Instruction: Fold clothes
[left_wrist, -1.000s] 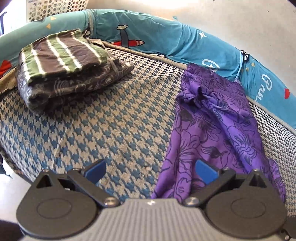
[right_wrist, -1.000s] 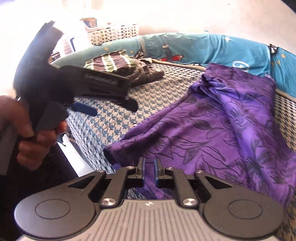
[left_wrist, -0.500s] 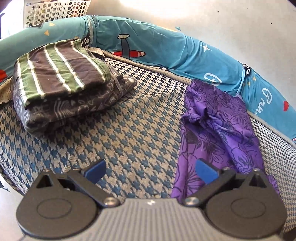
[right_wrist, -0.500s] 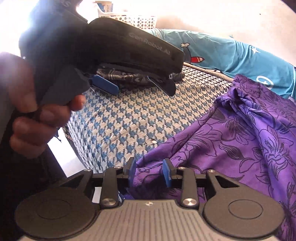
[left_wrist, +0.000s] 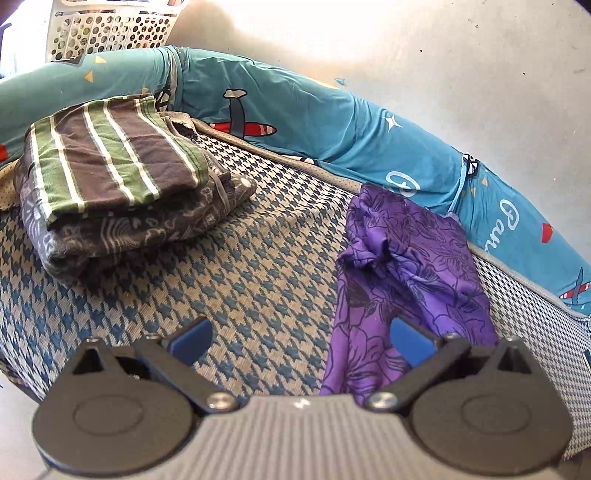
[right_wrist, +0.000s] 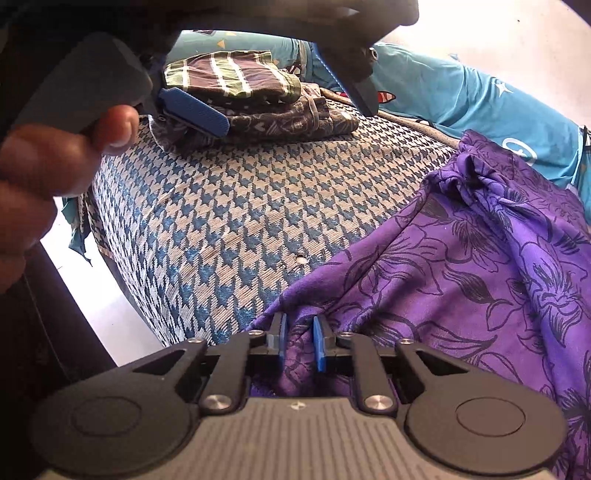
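The purple flowered garment (right_wrist: 461, 280) lies on the right part of the bed (left_wrist: 258, 266), which has a blue and beige houndstooth cover. Its far end is bunched and reaches the teal pillow (left_wrist: 314, 110) that runs along the far edge of the bed.

The right gripper (right_wrist: 300, 343) is at the near left edge of this garment. Its jaws have just been closing, and they now stand narrow with a fold of the purple cloth pinched between the blue pads.

The left gripper (left_wrist: 299, 339) is above the near part of the bed, and its jaws are wide with nothing between them. Its right pad is over the near left edge of the purple garment; whether it touches the cloth cannot be told. In the right wrist view a hand (right_wrist: 48, 177) holds this gripper at the left.

On the far left of the bed is a stack of folded clothes (left_wrist: 122, 206), with a green and brown striped piece (left_wrist: 110, 166) on top. A white perforated basket (left_wrist: 110, 33) stands behind the pillow.
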